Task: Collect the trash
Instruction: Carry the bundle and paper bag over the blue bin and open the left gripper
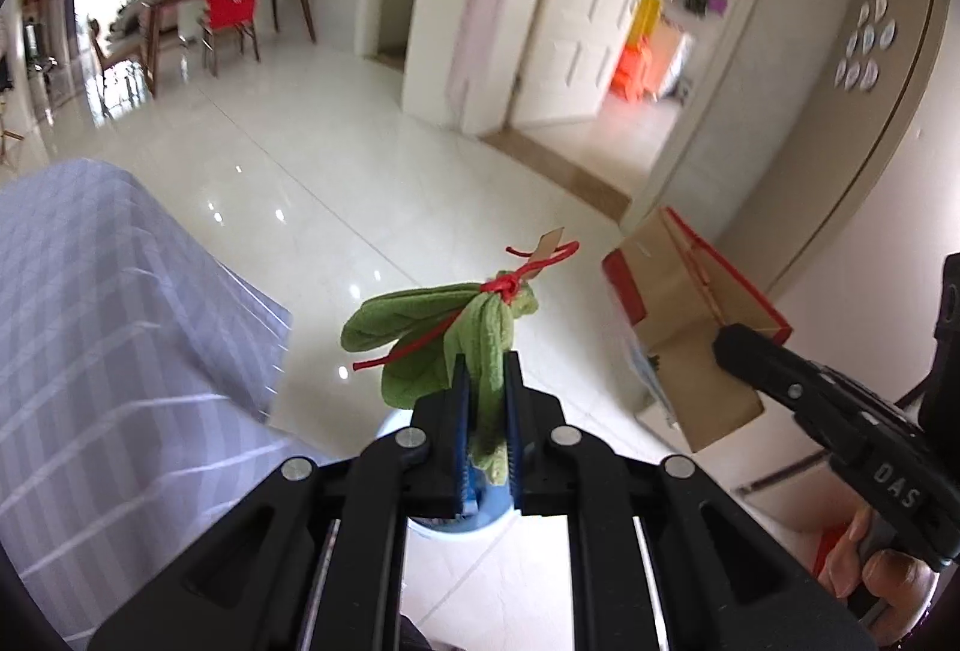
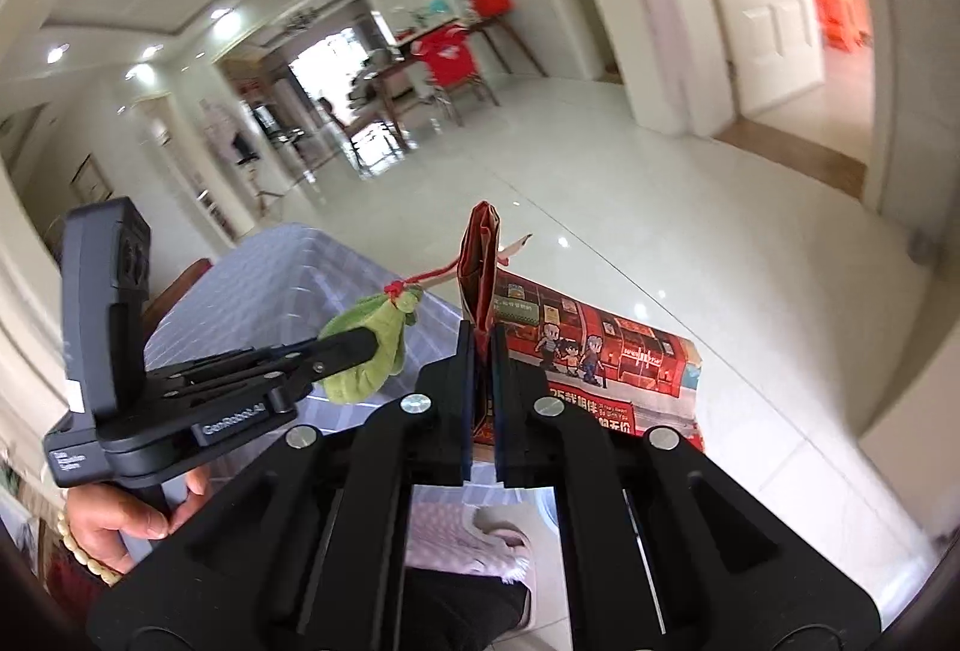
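Big open room, shiny white tile floor (image 1: pixel 312 183), and a bench under a checked lilac cloth (image 1: pixel 108 327) off to one side. The person was carrying two bits of trash at once, both up in the air over the floor. The bigger one was a red printed paper bag (image 2: pixel 606 381) with a brown inside, hanging from the right gripper (image 2: pixel 480 345); its fingers were pinched nearly together on the folded top edge, and the rest of the bag splayed out to the side and below. Looked light and floppy to me, stiff only along the creases, so gripping the doubled-up rim made sense, though thin paper like that could tear if it got yanked. The smaller one was a green fabric leaf bundle (image 1: pixel 444 345) tied with a red cord (image 1: pixel 510 285) and a little tag. The left gripper (image 1: pixel 486 369) had its fingers shut narrow on the stem end, with the leaves and knot poking out past the tips. Soft, squashy, weighs nothing I'd guess, so it shouldn't slip, but the loose cord could snag on something.
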A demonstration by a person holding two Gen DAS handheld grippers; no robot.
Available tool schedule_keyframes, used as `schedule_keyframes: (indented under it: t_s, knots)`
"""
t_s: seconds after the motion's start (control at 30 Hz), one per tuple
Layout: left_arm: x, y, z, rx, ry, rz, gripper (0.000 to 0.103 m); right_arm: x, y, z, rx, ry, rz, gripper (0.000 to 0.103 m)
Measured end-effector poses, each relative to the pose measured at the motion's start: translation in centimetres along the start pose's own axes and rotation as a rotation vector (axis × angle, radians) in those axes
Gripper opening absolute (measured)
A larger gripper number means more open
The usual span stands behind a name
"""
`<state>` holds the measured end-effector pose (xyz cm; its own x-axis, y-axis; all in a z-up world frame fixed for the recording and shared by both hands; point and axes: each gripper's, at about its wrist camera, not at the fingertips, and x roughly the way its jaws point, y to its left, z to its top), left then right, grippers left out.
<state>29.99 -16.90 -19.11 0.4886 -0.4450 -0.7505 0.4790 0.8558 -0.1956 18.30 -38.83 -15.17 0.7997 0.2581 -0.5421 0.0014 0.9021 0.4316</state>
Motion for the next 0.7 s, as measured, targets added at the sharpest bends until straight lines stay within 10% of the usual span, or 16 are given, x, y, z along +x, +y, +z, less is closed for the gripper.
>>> schedule_keyframes:
  t_s: [0.3,0.47,0.7]
  knots:
    - [7.5,-1.6,0.0,-0.019,0.14,-0.061,0.014,1.5,-5.9,-1.1,0.113,0.031,-0.049,0.004]
    - [9.1,-1.4,-0.5,-0.046,0.167,-0.032,0.064,3.0,-6.5,-0.8,0.13,0.05,-0.056,0.005]
    - [8.7,-0.3,-0.8,-0.024,0.159,0.05,0.067,4.3,-6.5,-1.3,0.138,0.078,-0.043,0.005]
